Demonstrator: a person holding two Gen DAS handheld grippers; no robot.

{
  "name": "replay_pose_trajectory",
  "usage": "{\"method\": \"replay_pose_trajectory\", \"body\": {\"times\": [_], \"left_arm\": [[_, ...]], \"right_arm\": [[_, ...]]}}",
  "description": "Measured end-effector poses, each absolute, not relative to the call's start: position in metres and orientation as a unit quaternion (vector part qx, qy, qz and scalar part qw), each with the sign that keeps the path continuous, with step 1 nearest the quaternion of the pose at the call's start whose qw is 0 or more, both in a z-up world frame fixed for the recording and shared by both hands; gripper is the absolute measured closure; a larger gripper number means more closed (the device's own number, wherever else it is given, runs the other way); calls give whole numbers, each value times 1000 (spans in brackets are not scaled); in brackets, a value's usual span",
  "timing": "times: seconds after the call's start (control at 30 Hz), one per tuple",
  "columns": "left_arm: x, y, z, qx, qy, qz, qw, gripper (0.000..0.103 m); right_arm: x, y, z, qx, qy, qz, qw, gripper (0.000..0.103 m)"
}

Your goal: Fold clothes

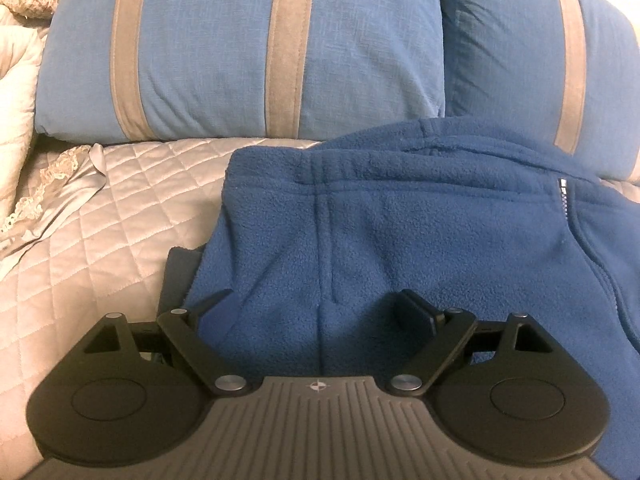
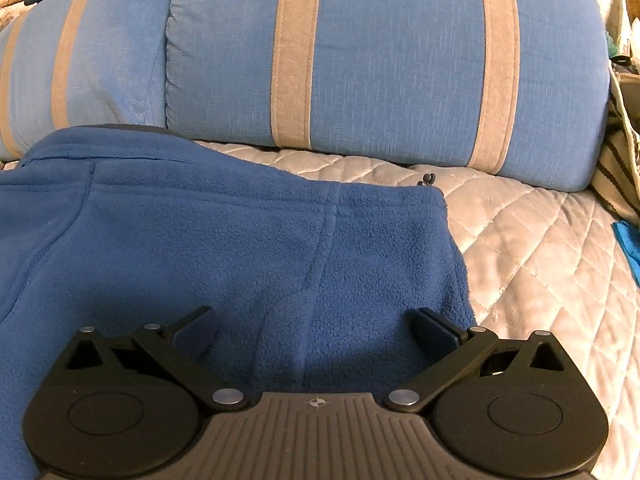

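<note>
A blue fleece jacket [image 1: 400, 232] lies folded on the quilted bed cover, its zipper [image 1: 565, 200] showing at the right in the left wrist view. It also shows in the right wrist view [image 2: 200, 248]. My left gripper [image 1: 316, 312] is open, its jaws spread wide just above the jacket's left part. My right gripper [image 2: 316, 328] is open too, jaws spread over the jacket's right part near its right edge. Neither holds cloth.
Blue pillows with tan stripes [image 1: 240, 48] [image 2: 380, 60] stand along the back. The silver quilted bed cover [image 1: 100, 220] [image 2: 540, 248] lies around the jacket. A lace-edged blanket [image 1: 24, 40] is heaped at the left. A small blue item [image 2: 628, 244] lies at the right edge.
</note>
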State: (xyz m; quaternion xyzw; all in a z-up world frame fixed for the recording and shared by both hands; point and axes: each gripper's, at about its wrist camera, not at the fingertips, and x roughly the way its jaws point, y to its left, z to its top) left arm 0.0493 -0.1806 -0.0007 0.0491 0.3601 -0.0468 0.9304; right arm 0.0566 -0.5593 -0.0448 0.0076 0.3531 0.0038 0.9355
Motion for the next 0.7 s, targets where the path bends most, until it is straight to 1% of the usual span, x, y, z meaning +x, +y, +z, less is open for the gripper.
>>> {"method": "replay_pose_trajectory", "body": {"times": [0.7], "left_arm": [[50, -179, -1, 50, 359, -49, 931, 15]], "right_arm": [[56, -560, -45, 7, 352, 3, 936, 0]]}}
